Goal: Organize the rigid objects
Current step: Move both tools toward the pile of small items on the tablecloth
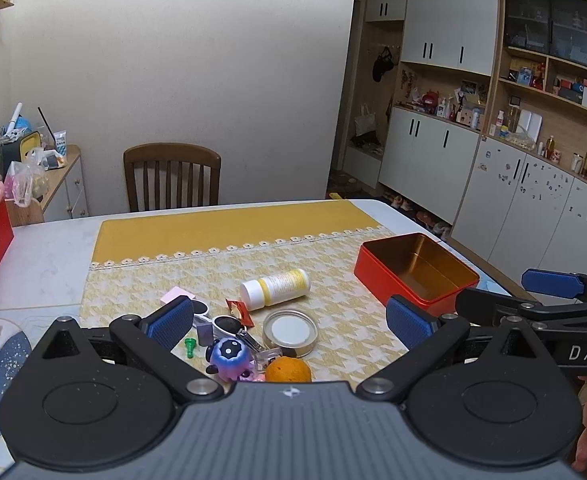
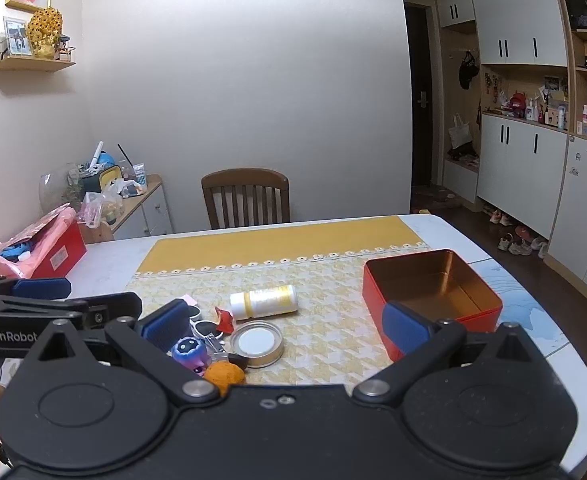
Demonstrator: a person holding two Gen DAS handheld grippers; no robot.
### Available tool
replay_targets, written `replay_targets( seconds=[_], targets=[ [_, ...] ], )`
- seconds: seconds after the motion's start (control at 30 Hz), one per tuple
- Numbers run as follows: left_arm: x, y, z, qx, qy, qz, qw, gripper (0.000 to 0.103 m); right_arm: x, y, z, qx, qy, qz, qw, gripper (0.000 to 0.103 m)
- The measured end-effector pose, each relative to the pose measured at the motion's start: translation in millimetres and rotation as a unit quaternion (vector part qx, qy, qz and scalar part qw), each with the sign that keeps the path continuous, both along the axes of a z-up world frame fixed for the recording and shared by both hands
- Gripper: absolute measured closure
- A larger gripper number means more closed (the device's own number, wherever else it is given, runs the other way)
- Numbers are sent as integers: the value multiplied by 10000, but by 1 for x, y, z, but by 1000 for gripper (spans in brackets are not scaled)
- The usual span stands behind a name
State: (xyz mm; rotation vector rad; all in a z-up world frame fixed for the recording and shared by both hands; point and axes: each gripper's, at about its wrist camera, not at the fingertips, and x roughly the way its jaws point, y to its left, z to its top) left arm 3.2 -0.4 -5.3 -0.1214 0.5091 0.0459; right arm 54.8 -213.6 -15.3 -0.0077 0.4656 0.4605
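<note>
The red tin (image 1: 415, 270), open and empty with a gold metal lining, sits at about two o'clock on the placemat (image 1: 229, 256), and the clutter meant for it lies in a heap at about six o'clock, near the table edge. Both tools hang above that heap with nothing in them: the left gripper (image 1: 289, 318) has its blue pads spread wide, and the right gripper (image 2: 285, 322) is likewise wide apart.

The first pick probably wants the easiest piece. The white and yellow bottle (image 1: 275, 289) lies on its side, apart from the heap at about twelve o'clock from it; a smooth plastic cylinder will roll, so the pads would best close across its barrel, square to its axis. The orange (image 1: 288, 369), round and dimpled, lies nearest the cameras and needs a grip through its widest part. The jar lid (image 1: 290, 333), a flat metal ring with a white centre, offers little height, so pinching it by the rim looks sounder.

The purple figurine (image 1: 229, 354) is glossy and lumpy, touching a small clear item too hard to name. Sunglasses (image 1: 219, 320), a green peg (image 1: 189, 347), a grey block (image 1: 204, 334), a red wrapper (image 1: 237, 307) and a pink box (image 1: 176, 294) crowd together, so each lift risks dragging a neighbour. The woven placemat looks soft with a lace border.
</note>
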Motion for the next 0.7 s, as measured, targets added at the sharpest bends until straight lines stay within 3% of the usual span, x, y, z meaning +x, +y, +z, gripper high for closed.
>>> replay_targets(
  seconds=[0.27, 0.7],
  targets=[
    [-1, -1, 1, 1, -19, 33, 10000, 0, 3, -1, -2, 12, 105, -115, 9999, 0],
    [4, 8, -4, -162, 33, 162, 9997, 0, 11, 8, -9, -98, 251, 164, 9995, 0]
  ],
)
